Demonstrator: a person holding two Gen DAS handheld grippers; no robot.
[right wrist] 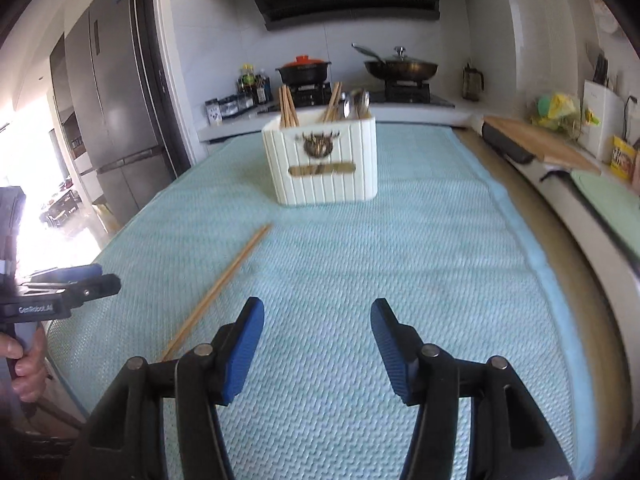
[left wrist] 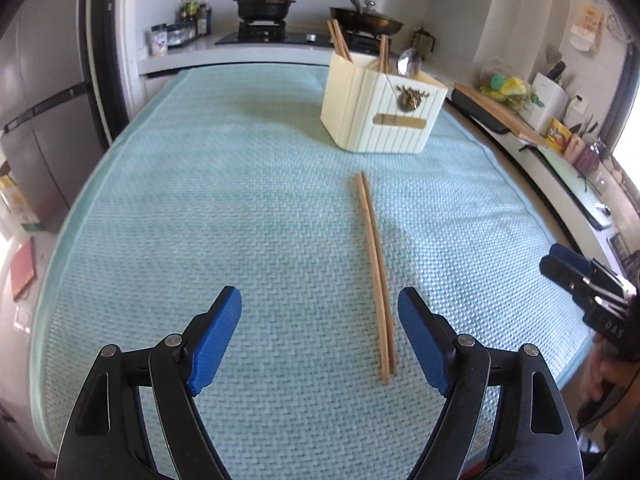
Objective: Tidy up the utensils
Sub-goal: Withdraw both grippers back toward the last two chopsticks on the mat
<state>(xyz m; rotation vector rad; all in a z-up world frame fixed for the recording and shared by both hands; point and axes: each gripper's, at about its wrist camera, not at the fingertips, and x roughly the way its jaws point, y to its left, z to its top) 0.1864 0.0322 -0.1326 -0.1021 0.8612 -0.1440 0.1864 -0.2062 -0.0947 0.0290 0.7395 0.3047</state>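
A pair of wooden chopsticks (left wrist: 374, 272) lies side by side on the teal mat (left wrist: 200, 200), pointing toward a cream utensil box (left wrist: 380, 120). The box holds more chopsticks and a metal spoon (left wrist: 408, 62). My left gripper (left wrist: 320, 300) is open above the mat, and the pair's near ends show just inside its right finger. My right gripper (right wrist: 318, 308) is open over bare mat (right wrist: 440, 260), with nothing between its fingers. From this side the chopsticks (right wrist: 224, 284) lie to its left and the box (right wrist: 324, 164) stands ahead. Each wrist view catches the other gripper at its edge: right gripper (left wrist: 552, 258), left gripper (right wrist: 106, 276).
A counter behind the mat carries a stove with a black pot (left wrist: 264, 4) and a lidded pan (left wrist: 366, 18), plus bottles. A wooden cutting board (left wrist: 500, 114) and clutter line the right counter. A grey fridge (right wrist: 116, 100) stands left. A person's hand (right wrist: 24, 364) holds the left gripper's handle.
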